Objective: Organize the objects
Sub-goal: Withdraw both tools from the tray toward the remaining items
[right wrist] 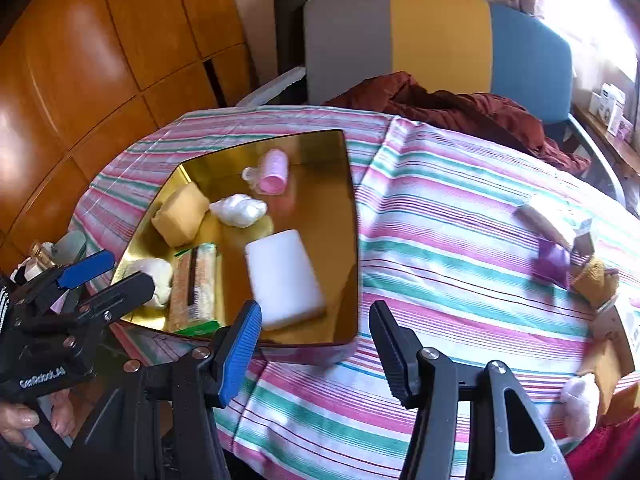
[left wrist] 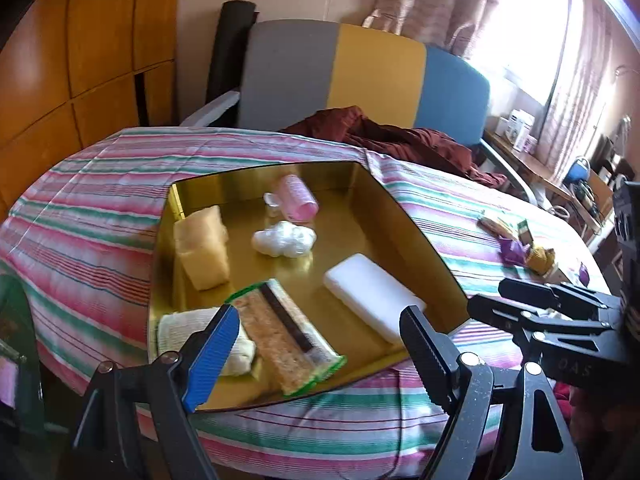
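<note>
gold tray (left wrist: 420, 240): 6 items inside. loose pile (right wrist: 576, 256) on striped cloth, far right. left gripper (left wrist: 320, 328), right gripper (right wrist: 316, 328): both open, empty. risk: grippers close together, may collide.

- Lit by daylight from a window (left wrist: 532, 28) at upper right, blown out to white.
- Bright glare on the wooden wall panels (right wrist: 80, 60) and mirror-like reflections in the gold tray (left wrist: 360, 208).
- Heavily bent by fisheye distortion, dark at the corners.
- Slightly blurred by motion around the white block (right wrist: 284, 284) and the far-right clutter.
</note>
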A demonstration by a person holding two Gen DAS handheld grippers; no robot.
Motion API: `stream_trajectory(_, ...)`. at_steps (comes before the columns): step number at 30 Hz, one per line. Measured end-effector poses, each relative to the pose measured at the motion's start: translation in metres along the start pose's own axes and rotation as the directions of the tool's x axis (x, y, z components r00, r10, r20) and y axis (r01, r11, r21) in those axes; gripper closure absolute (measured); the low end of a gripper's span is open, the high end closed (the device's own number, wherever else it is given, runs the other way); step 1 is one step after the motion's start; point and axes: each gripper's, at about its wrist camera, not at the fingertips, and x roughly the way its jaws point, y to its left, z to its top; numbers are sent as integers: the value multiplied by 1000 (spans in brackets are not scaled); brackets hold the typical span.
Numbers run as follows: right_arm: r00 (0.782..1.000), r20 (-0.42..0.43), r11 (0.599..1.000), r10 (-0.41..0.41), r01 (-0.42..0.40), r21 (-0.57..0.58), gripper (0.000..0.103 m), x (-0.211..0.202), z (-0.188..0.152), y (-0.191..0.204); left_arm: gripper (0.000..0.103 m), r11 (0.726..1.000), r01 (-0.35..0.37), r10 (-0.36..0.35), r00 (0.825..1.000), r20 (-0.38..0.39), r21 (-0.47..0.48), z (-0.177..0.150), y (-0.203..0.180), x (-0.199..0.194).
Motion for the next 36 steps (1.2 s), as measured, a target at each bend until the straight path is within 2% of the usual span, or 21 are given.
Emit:
stream_trajectory(7, 999, 13, 999, -43, 43, -2, 45, -8, -4, -13, 20, 999, 21, -20, 1000, -19, 27, -2, -15, 4)
stream_trajectory(8, 999, 10, 999, -49, 50, -7, 39, -7, -5, -13, 20, 999, 23, -23, 1000, -20, 29, -2, -17, 5)
stream_trajectory(10, 998, 8, 998, -60, 60, -15, 34, -7, -7, -15, 20, 999, 27, -26, 999, -22, 32, -3, -19, 5)
stream_trajectory(24, 995, 10, 995, -99, 98, 32, 34, -11, -12, -41, 18, 996, 60, -58, 997, -42, 59, -3, -36, 11)
stream_trajectory(32, 987, -7, 981, -162, 162, 108, 34, -21, -17, -81, 18, 988, 107, -103, 994, -38, 111, 5, -57, 15)
stream_trajectory(36, 973, -25, 960, -229, 230, 157, 34, -34, -24, -114, 18, 976, 147, -141, 989, -51, 162, 7, -80, 21)
